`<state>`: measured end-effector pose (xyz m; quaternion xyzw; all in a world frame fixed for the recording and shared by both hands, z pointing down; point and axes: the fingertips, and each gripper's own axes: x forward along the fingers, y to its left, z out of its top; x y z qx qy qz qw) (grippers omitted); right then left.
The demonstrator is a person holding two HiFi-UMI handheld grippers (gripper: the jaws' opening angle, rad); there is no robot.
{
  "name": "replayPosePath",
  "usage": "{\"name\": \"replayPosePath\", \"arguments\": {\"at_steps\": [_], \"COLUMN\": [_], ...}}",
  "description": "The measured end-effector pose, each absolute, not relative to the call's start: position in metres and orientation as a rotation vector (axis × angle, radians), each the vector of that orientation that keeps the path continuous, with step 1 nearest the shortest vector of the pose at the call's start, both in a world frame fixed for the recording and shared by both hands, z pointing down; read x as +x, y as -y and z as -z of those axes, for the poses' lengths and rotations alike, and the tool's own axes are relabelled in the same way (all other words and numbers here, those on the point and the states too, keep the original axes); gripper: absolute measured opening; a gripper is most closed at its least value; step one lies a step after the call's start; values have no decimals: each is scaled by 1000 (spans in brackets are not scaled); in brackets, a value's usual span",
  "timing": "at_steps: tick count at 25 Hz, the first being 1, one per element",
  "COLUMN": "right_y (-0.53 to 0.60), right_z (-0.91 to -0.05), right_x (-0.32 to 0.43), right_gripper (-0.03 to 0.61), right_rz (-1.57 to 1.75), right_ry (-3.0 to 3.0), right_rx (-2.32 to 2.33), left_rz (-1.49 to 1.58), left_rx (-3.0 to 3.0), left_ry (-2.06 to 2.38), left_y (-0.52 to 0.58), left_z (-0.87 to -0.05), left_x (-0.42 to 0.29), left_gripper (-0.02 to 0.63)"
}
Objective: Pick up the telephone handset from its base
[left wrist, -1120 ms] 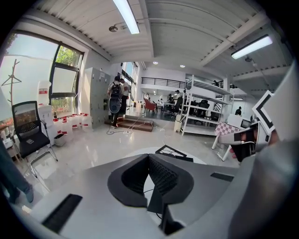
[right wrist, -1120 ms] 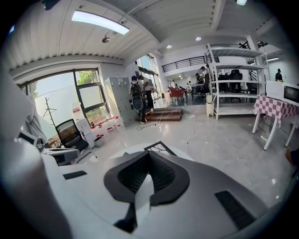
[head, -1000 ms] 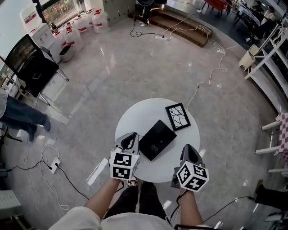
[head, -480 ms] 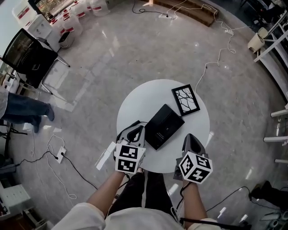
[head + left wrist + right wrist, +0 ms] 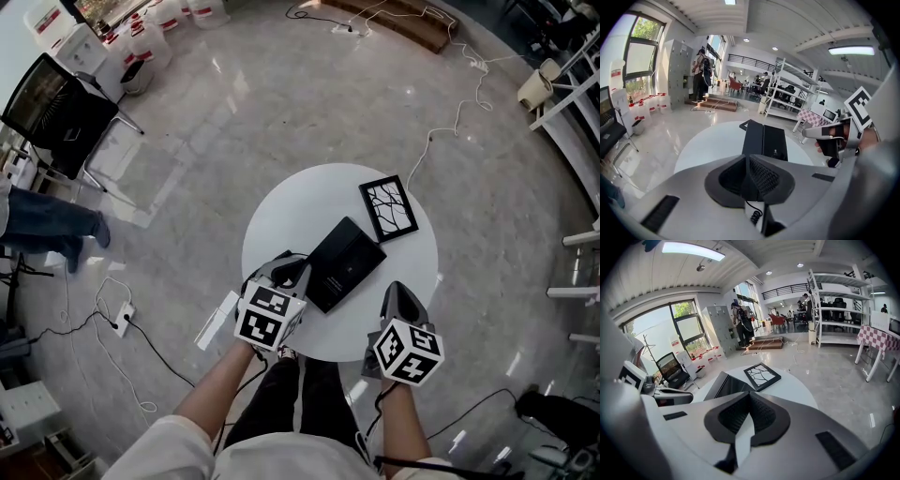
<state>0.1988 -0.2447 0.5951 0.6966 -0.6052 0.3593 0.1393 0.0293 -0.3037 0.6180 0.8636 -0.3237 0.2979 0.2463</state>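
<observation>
A black desk telephone [image 5: 345,263] lies in the middle of a round white table [image 5: 291,211]. In the left gripper view its handset [image 5: 753,137] rests along the left side of the glossy base [image 5: 776,142], and a coiled cord [image 5: 753,217] shows below the jaws. My left gripper [image 5: 296,273] is shut and empty, and hovers at the phone's near left end. It also shows as the left gripper [image 5: 749,157]. My right gripper [image 5: 401,296] hangs over the table's near right edge, apart from the phone. In its own view the right gripper [image 5: 750,393] is shut with nothing held.
A black picture frame [image 5: 388,208] with a white branching pattern lies beyond the phone. Cables [image 5: 441,131] run over the glossy floor and a white power strip [image 5: 217,321] lies by the table's left. At the far left are a black chair [image 5: 56,111] and a person's legs [image 5: 42,225].
My left gripper has dropped and tipped towards the phone's near end. The right gripper has sunk a little. The head camera has tilted, so the table sits higher in view.
</observation>
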Motion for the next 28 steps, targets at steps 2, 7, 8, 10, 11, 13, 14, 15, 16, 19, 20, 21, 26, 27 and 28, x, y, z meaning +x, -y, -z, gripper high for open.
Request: {"name": "replayPosePath", "arguments": {"at_steps": [2,7,8,10,11,13,14,15,16,19,20,21,26,27,28], "right_y": [244,243,243,241,240,239,238,238,238,237,237,236,233,232,231], "right_z": [-598,-600,-600,-602,-603,-606,-608,-608,-609,-610,-611,-612,-617,-618,-618], "right_x": [200,202,203,205,206,209,210,210,209,209,209,210,215,216,217], "right_gripper": [23,23,23,23,23,23,23,23,23,23,23,23,23,23,23], "right_rz": [-1044,-1051,-1052,-1054,-1056,-1061,-1062,-1064,-1065,-1070,-1072,-1073,-1086,-1088,-1090], "right_ry": [1741,1730,1727,1720,1717,1711,1709,1708,1707,1705,1705,1703,1686,1681,1676], "right_rx": [2014,2016,2015,2012,2011,2007,2005,2003,2000,1993,1991,1990,1993,1994,1994], "left_rz": [-834,-826,-825,-834,-840,-853,-862,-872,-882,-901,-903,-902,-891,-890,-890], "left_rx": [2363,2369,2369,2377,2384,2397,2402,2405,2406,2405,2404,2404,2398,2399,2399], "left_ry": [859,791,772,736,715,657,622,587,554,478,466,460,426,416,409], "left_y": [305,307,307,307,306,304,303,301,300,298,298,299,303,304,305], "left_z": [-621,-624,-624,-626,-627,-630,-631,-633,-634,-637,-638,-640,-644,-645,-645], "left_x": [30,32,33,36,39,44,46,48,50,53,55,56,65,67,68], "left_gripper": [20,106,150,167,175,210,224,238,255,289,296,298,307,307,308]}}
